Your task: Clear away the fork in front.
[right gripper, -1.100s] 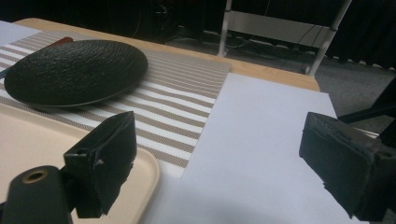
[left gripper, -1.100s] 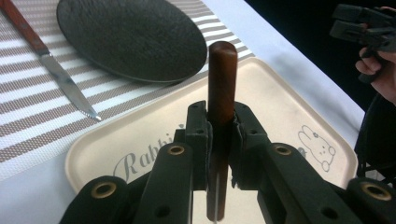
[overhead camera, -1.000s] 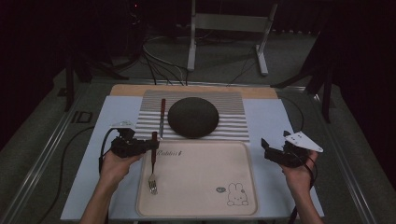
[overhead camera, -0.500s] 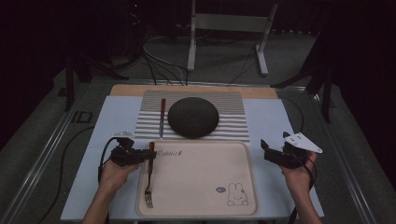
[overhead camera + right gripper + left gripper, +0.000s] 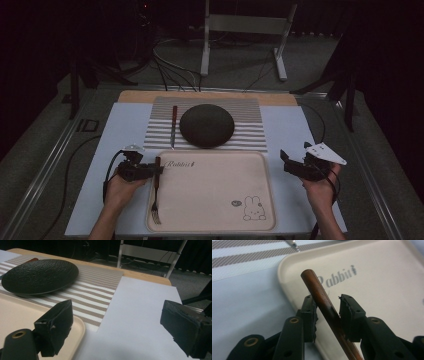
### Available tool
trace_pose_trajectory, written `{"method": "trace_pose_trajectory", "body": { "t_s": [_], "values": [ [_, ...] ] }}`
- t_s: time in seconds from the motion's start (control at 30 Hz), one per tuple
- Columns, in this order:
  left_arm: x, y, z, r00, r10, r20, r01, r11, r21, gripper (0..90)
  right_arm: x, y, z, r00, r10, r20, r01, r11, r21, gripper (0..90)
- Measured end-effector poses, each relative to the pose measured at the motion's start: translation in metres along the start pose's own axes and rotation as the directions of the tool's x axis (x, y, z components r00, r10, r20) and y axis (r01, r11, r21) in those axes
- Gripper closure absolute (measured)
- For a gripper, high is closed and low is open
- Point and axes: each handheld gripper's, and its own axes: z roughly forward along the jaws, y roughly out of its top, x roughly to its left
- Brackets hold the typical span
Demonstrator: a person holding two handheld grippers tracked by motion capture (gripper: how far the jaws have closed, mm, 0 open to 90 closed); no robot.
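A fork (image 5: 156,192) with a brown handle (image 5: 322,297) lies along the left edge of the cream rabbit tray (image 5: 215,195), tines toward the person. My left gripper (image 5: 150,171) straddles the handle near its top; in the left gripper view (image 5: 328,311) the jaws stand slightly apart, with a thin gap beside the handle. A knife (image 5: 173,126) lies on the striped placemat (image 5: 250,125), left of the black plate (image 5: 206,125). My right gripper (image 5: 287,165) hovers open and empty over the pale sheet right of the tray, its jaws wide apart in its own view (image 5: 117,312).
The pale sheet (image 5: 120,135) covers the table under the tray and placemat. The black plate (image 5: 40,275) sits just beyond the tray's far edge. A metal stand (image 5: 245,30) and cables lie on the floor beyond the table. The table's side rails (image 5: 50,160) run along both sides.
My left gripper carried the fork toward the person and set it on the tray's left edge. The right gripper stayed still.
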Motion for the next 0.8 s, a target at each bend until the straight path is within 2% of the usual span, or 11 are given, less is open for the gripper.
{"method": "trace_pose_trajectory", "body": {
  "t_s": [0.03, 0.13, 0.23, 0.33, 0.4, 0.53, 0.63, 0.73, 0.8],
  "values": [
    [0.000, 0.000, 0.000, 0.9999, 0.004, -0.017, -0.004, 1.0000, 0.002, 65.7, 0.000, 0.000, 0.000, 1.0000, 0.000, 0.000, 0.000, 1.000, -0.001, 11.4],
    [-0.003, 0.000, -0.002, 0.9997, 0.010, -0.024, -0.010, 0.9999, -0.007, 60.5, 0.000, 0.000, 0.000, 1.0000, 0.002, 0.000, -0.002, 1.000, -0.001, 11.4],
    [-0.004, 0.000, -0.004, 0.9980, 0.010, -0.062, -0.011, 0.9999, -0.013, 57.2, 0.000, -0.001, 0.000, 1.0000, 0.005, 0.000, -0.005, 1.000, 0.003, 11.4],
    [-0.004, 0.003, -0.009, 0.9961, 0.002, -0.088, -0.008, 0.9981, -0.062, 45.0, 0.001, -0.001, 0.000, 1.0000, 0.003, -0.002, -0.003, 1.000, 0.003, 11.4],
    [-0.007, 0.006, -0.014, 0.9926, 0.006, -0.121, -0.019, 0.9942, -0.105, 33.8, 0.001, -0.001, -0.001, 1.0000, 0.005, -0.003, -0.005, 1.000, 0.004, 11.4],
    [-0.012, 0.014, -0.029, 0.9875, 0.017, -0.157, -0.050, 0.9771, -0.207, 18.2, -0.001, -0.001, -0.003, 1.0000, 0.009, -0.002, -0.009, 1.000, -0.003, 11.4],
    [-0.016, 0.019, -0.042, 0.9837, 0.020, -0.179, -0.070, 0.9590, -0.275, 14.5, -0.001, -0.001, -0.004, 0.9999, 0.014, -0.002, -0.014, 1.000, -0.008, 11.4],
    [-0.019, 0.024, -0.054, 0.9808, 0.040, -0.191, -0.100, 0.9429, -0.318, 6.3, 0.000, -0.002, -0.006, 0.9999, 0.010, -0.005, -0.010, 1.000, -0.010, 11.4],
    [-0.020, 0.026, -0.060, 0.9799, 0.047, -0.194, -0.114, 0.9288, -0.353, 2.2, 0.000, -0.003, -0.006, 0.9999, 0.010, -0.008, -0.010, 1.000, -0.010, 11.4]
  ]
}}
